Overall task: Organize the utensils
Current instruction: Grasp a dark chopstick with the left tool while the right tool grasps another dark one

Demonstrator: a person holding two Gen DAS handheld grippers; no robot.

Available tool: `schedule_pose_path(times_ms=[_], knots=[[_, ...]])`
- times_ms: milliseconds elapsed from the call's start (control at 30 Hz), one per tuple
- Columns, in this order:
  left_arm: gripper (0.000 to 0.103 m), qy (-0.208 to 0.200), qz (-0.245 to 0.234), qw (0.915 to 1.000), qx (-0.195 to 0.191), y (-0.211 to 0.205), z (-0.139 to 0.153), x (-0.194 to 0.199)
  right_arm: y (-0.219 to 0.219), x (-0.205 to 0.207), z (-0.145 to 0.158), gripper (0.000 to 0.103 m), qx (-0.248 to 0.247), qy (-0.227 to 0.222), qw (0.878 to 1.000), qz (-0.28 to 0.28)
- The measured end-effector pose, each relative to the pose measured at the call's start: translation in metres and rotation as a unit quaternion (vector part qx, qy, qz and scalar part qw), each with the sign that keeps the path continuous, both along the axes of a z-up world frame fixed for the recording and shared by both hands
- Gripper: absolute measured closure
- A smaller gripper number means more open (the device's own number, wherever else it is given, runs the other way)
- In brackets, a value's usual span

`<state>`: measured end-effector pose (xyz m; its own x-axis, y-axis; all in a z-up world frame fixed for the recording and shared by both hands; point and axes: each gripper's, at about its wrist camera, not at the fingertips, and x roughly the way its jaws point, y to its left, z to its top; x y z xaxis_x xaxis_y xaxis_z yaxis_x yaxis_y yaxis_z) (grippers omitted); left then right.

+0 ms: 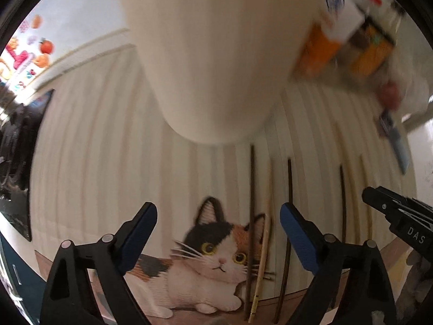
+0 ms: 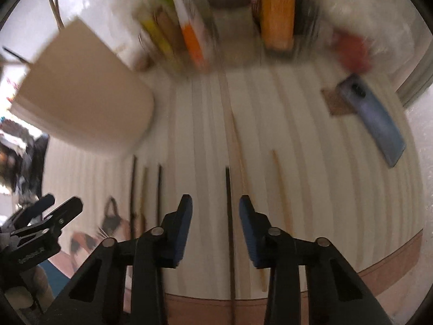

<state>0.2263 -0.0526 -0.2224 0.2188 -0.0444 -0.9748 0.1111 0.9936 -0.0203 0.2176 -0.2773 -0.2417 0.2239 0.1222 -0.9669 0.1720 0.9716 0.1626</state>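
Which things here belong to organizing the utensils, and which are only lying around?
For the job: chopsticks lying on the cat placemat; cream holder cup.

Only lying about: blue phone; orange box; red item.

The right gripper (image 2: 215,203) points down at a cream striped placemat (image 2: 311,189), its blue-padded jaws apart with a thin dark chopstick (image 2: 229,233) running between them, the pads not touching it; a pale wooden chopstick (image 2: 281,187) lies just right of it; more dark and pale sticks (image 2: 146,189) lie at lower left; a beige tapered holder (image 2: 86,100) stands upper left; a blue-grey phone (image 2: 373,119) lies at right; the left gripper (image 2: 51,211) shows at the lower left edge.
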Motion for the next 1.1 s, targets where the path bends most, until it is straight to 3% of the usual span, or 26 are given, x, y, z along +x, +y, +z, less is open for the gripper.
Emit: schedule_pose_path(times_ms=[100,167,300,333,467,500,600,700,1000,1100], knots=[[0.016,0.021,-0.010,0.9997,-0.001,-0.009,-0.017,0.000,0.002,-0.001,-0.019,0.072,-0.003,0.025,1.000,0.008],[0.027,0.031,-0.015,0.9994,0.001,-0.014,-0.026,0.001,0.002,-0.003,-0.027,0.072,-0.008,0.038,0.999,0.010],[0.056,0.052,-0.021,0.9984,0.007,-0.018,-0.043,0.005,0.002,-0.003,-0.036,0.074,-0.008,0.054,0.998,0.011],[0.069,0.057,-0.024,0.9981,0.007,-0.018,-0.046,0.006,0.003,-0.004,-0.039,0.075,-0.009,0.059,0.998,0.011],[0.083,0.052,-0.038,0.9979,0.006,-0.022,-0.054,0.006,0.003,-0.006,-0.050,0.079,-0.006,0.077,0.997,0.007],[0.098,0.052,-0.039,0.9978,0.012,-0.023,-0.056,0.007,0.004,-0.006,-0.053,0.080,-0.008,0.081,0.997,0.009],[0.101,0.060,-0.031,0.9975,0.022,-0.020,-0.067,0.004,0.008,-0.007,-0.063,0.082,-0.024,0.096,0.995,0.015],[0.102,0.068,-0.008,0.9974,0.022,-0.005,-0.072,0.000,0.017,-0.008,-0.063,0.097,-0.050,0.097,0.994,0.023],[0.102,0.097,0.044,0.9943,-0.004,0.049,-0.088,-0.026,0.053,-0.016,-0.061,0.097,-0.039,0.106,0.992,0.053],[0.102,0.099,0.055,0.9922,-0.051,0.057,-0.092,-0.030,0.053,-0.015,-0.061,0.097,-0.031,0.109,0.992,0.048]])
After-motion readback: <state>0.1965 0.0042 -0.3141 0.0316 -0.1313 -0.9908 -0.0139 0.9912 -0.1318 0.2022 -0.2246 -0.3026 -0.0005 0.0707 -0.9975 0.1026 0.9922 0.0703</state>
